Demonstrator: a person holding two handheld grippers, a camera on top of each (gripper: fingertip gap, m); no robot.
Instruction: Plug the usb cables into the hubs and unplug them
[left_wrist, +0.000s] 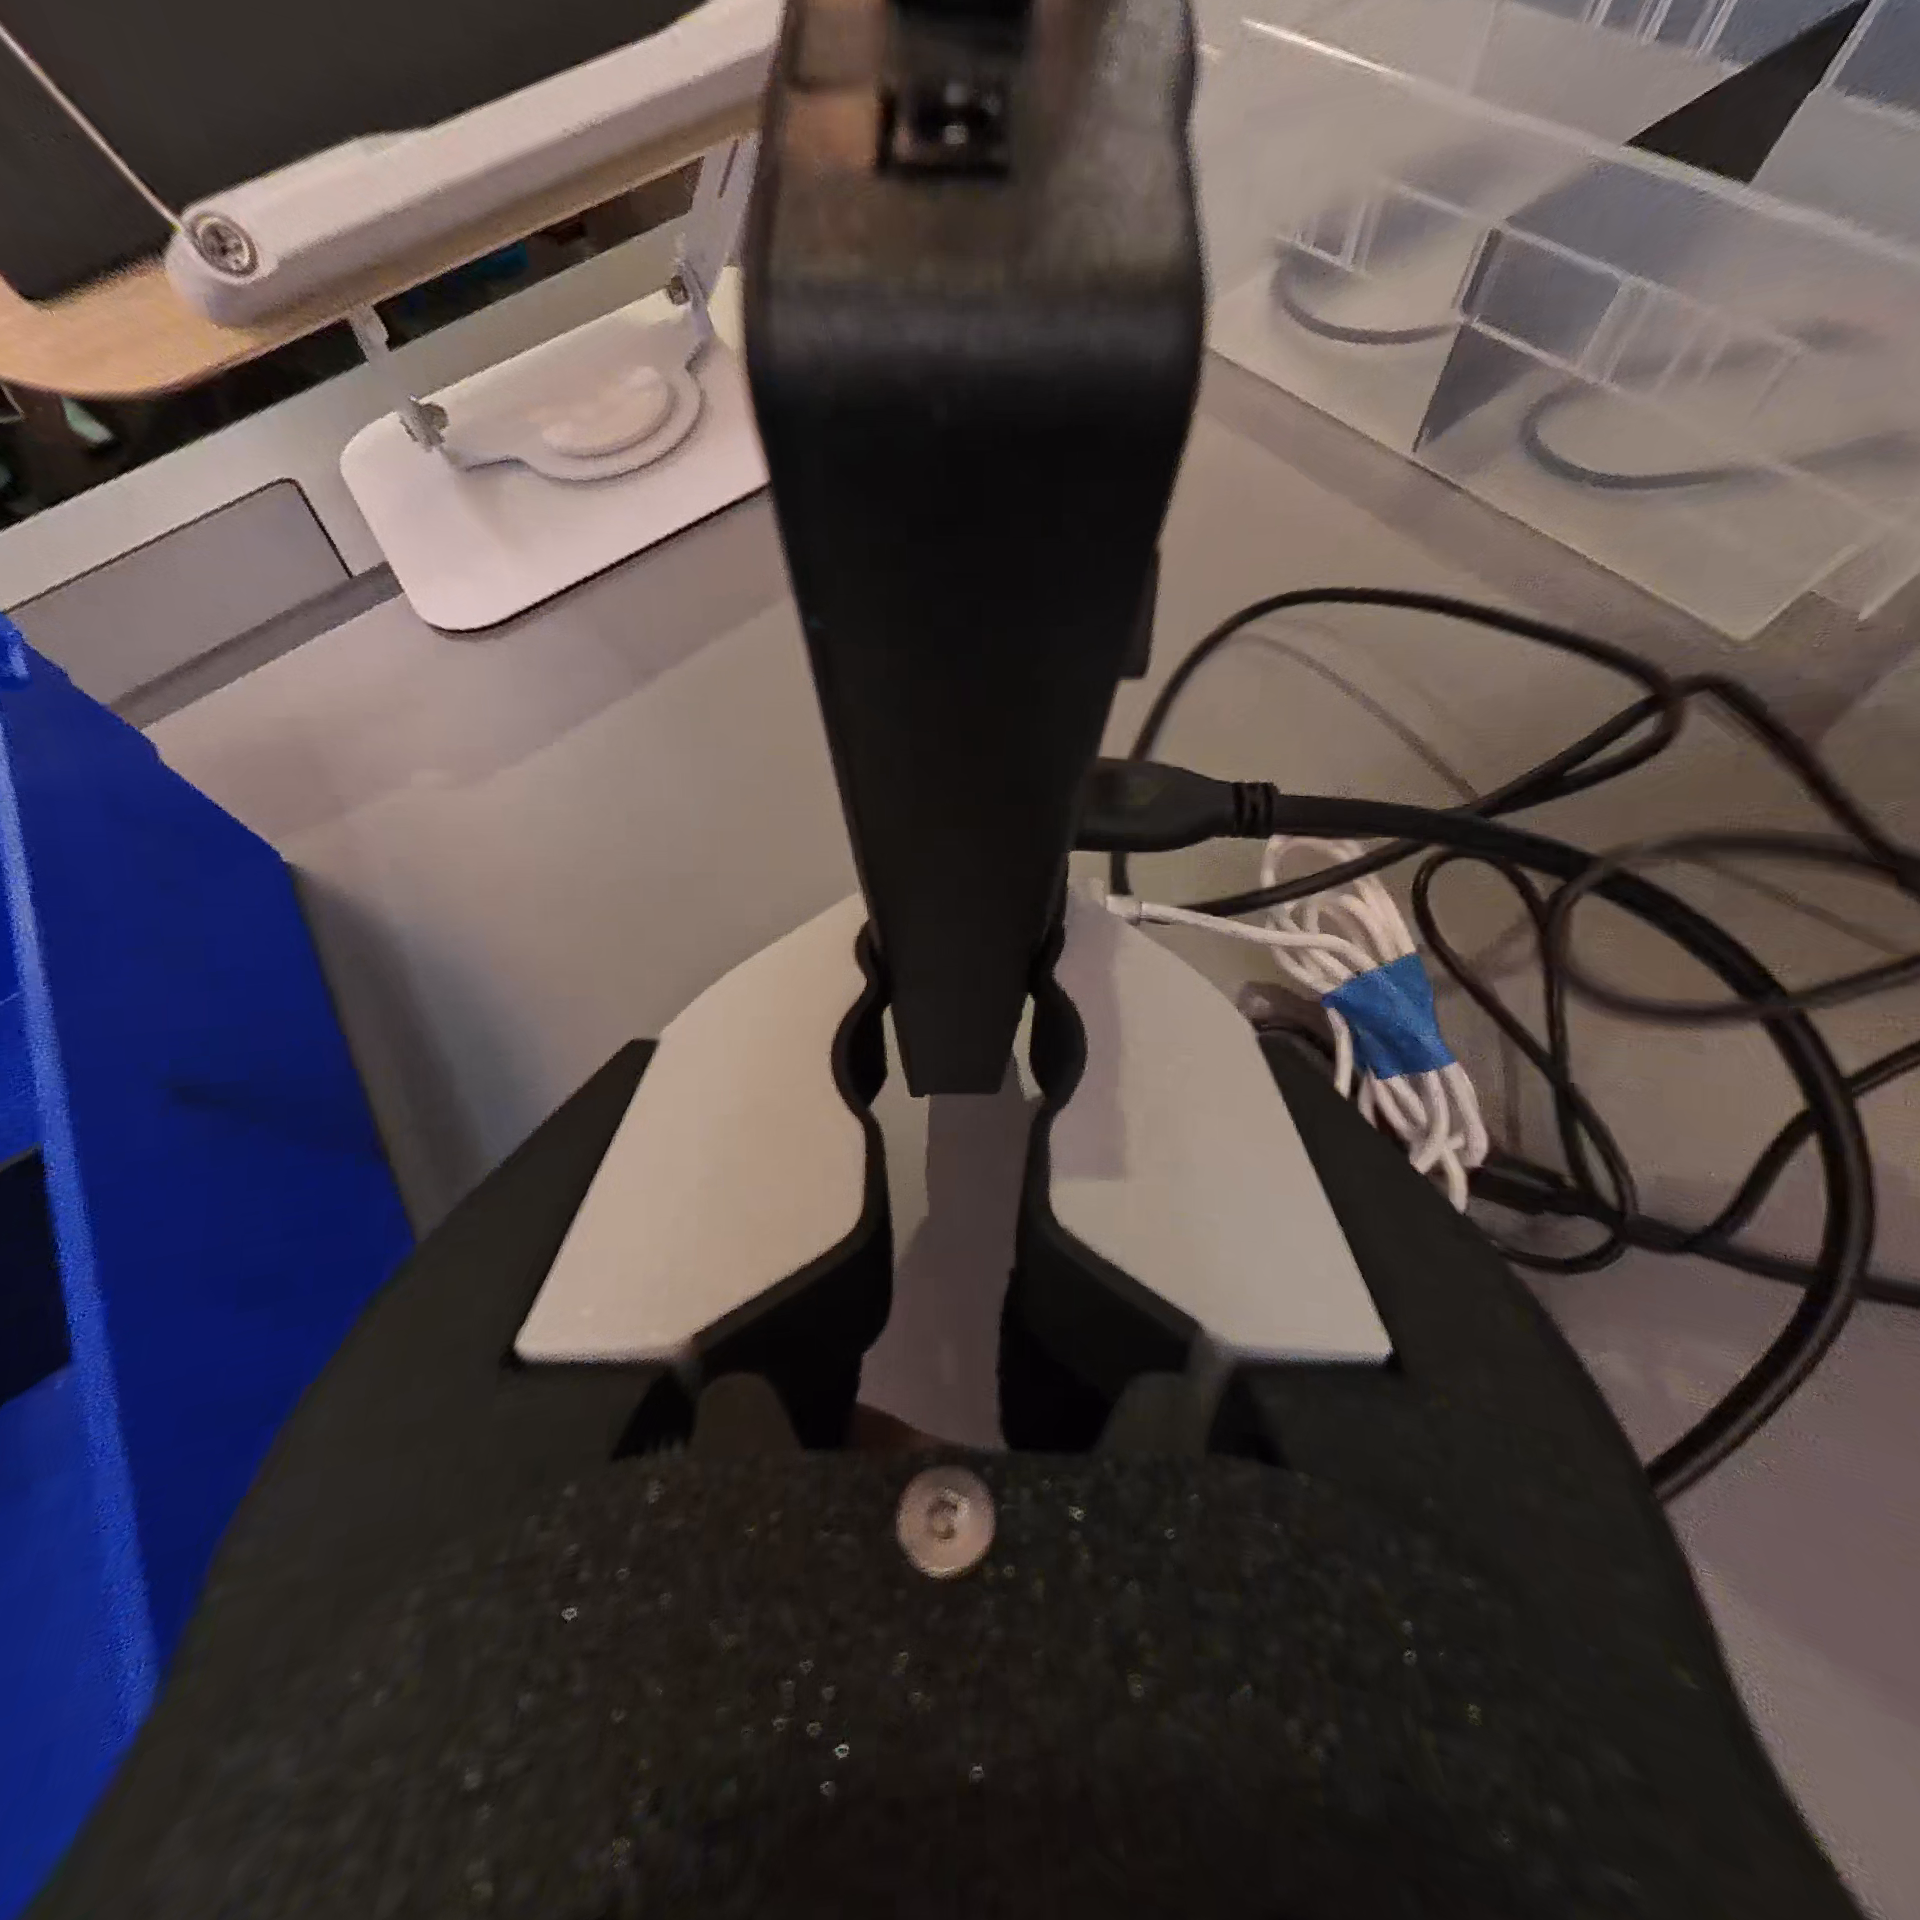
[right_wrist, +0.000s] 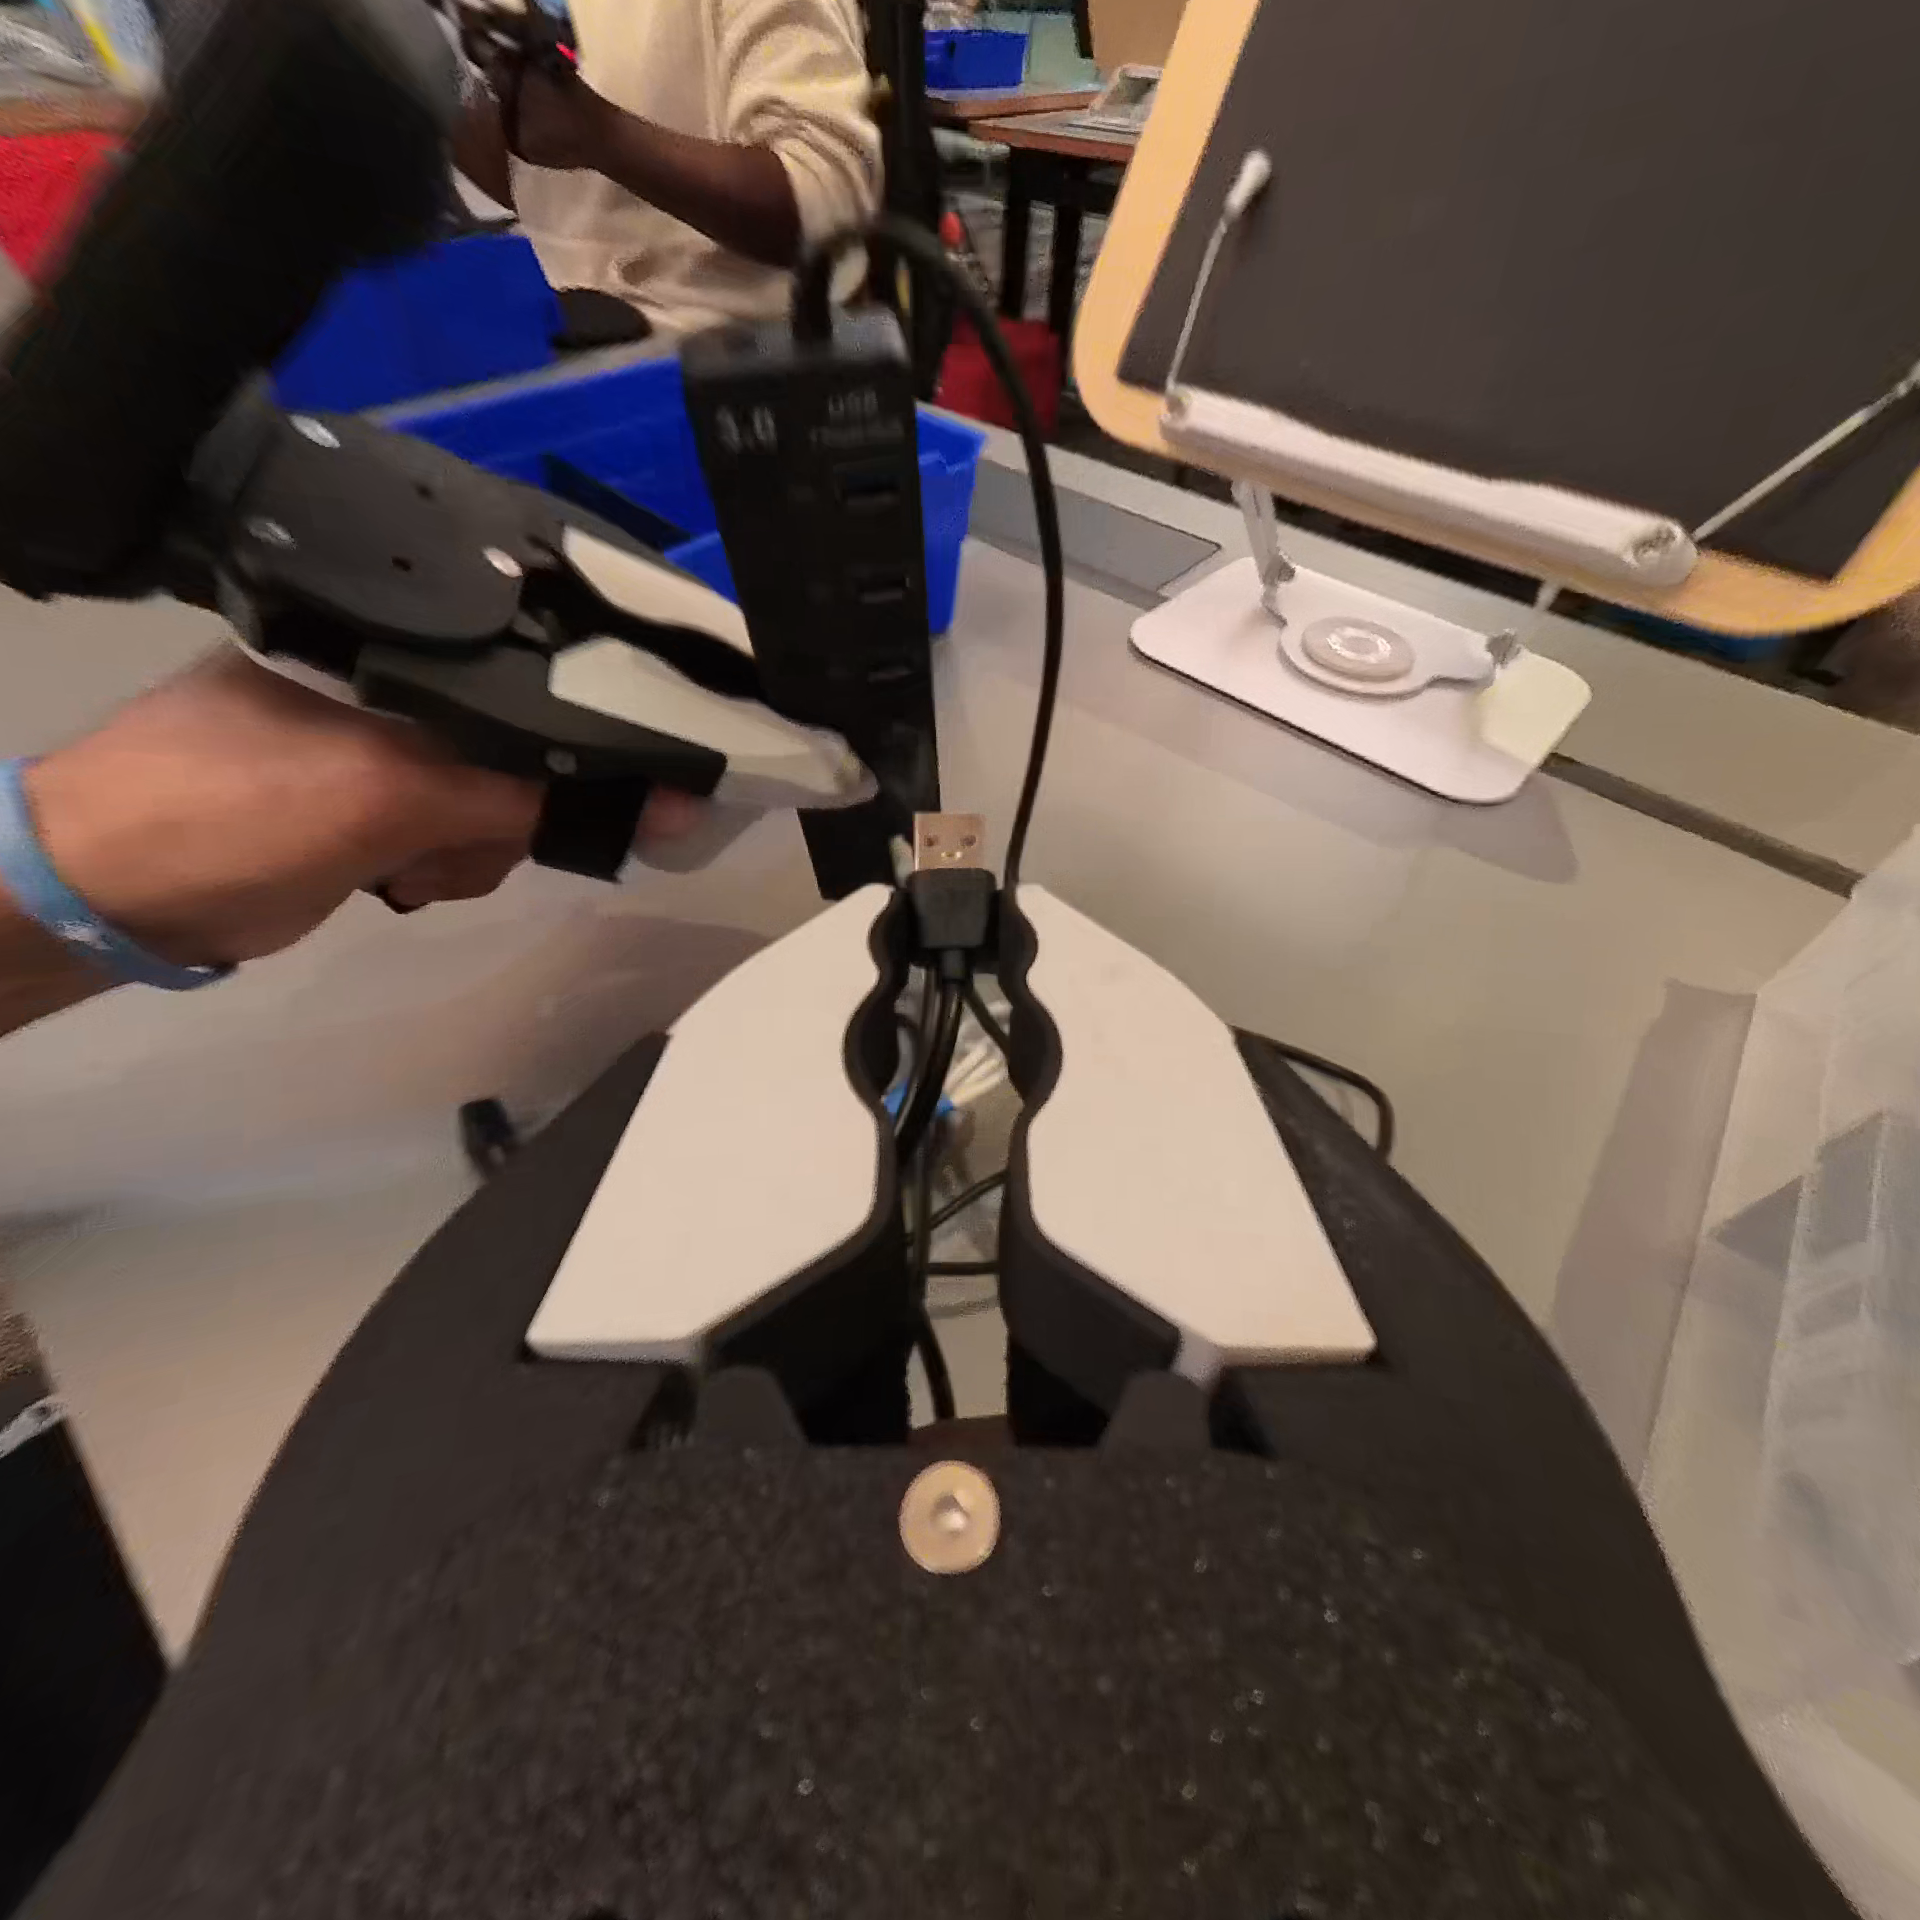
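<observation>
My left gripper (left_wrist: 958, 997) is shut on the lower end of a black USB hub (left_wrist: 971, 499) and holds it upright above the table. In the right wrist view the hub (right_wrist: 831, 540) shows its column of ports, with the left gripper (right_wrist: 842, 769) clamped near its bottom. My right gripper (right_wrist: 951, 925) is shut on a black USB-A plug (right_wrist: 948, 878); its metal tip points up, just below and right of the hub's lower end, apart from it. A black plug (left_wrist: 1174, 816) and its cable show just right of the hub in the left wrist view.
Tangled black cables (left_wrist: 1610, 1039) and a white cable bundle with blue tape (left_wrist: 1392, 1029) lie on the grey table at the right. A blue bin (left_wrist: 125, 1091) stands left, a clear plastic bin (left_wrist: 1621, 343) back right, a white tablet stand (right_wrist: 1351, 665) behind. A person sits beyond the table.
</observation>
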